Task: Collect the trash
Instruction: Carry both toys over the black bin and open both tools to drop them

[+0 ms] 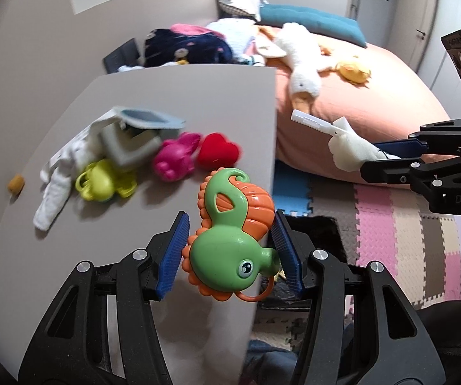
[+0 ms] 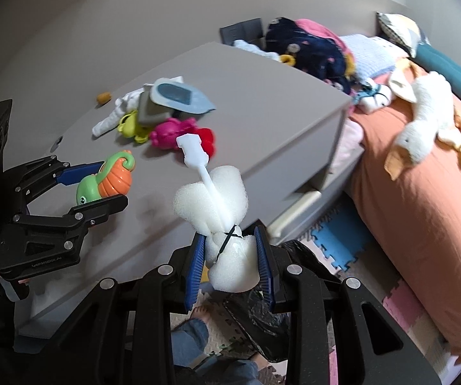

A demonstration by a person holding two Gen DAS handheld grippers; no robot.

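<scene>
My left gripper [image 1: 230,224] is shut on a green and orange seahorse toy [image 1: 230,247], its blue pads [image 1: 174,253] pressing both sides, over the dresser's right edge. My right gripper [image 2: 229,236] is shut on the foam head of a white sponge brush [image 2: 211,192], whose plastic handle points away from me. Each gripper shows in the other view: the right gripper [image 1: 387,163] with the sponge brush [image 1: 349,150] at far right, the left gripper [image 2: 102,186] with the seahorse toy [image 2: 108,179] at left. A black bag [image 2: 262,308] lies on the floor below the right gripper.
The grey dresser top [image 1: 198,102] carries a pink toy [image 1: 174,157], a red heart [image 1: 217,150], a yellow-green toy [image 1: 102,183], a grey-blue container [image 1: 140,134] and a white cloth [image 1: 57,186]. An orange bed [image 2: 400,224] with a plush goose [image 2: 423,122] stands to the right. Foam mats [image 1: 391,240] cover the floor. A person's legs [image 2: 192,330] are below.
</scene>
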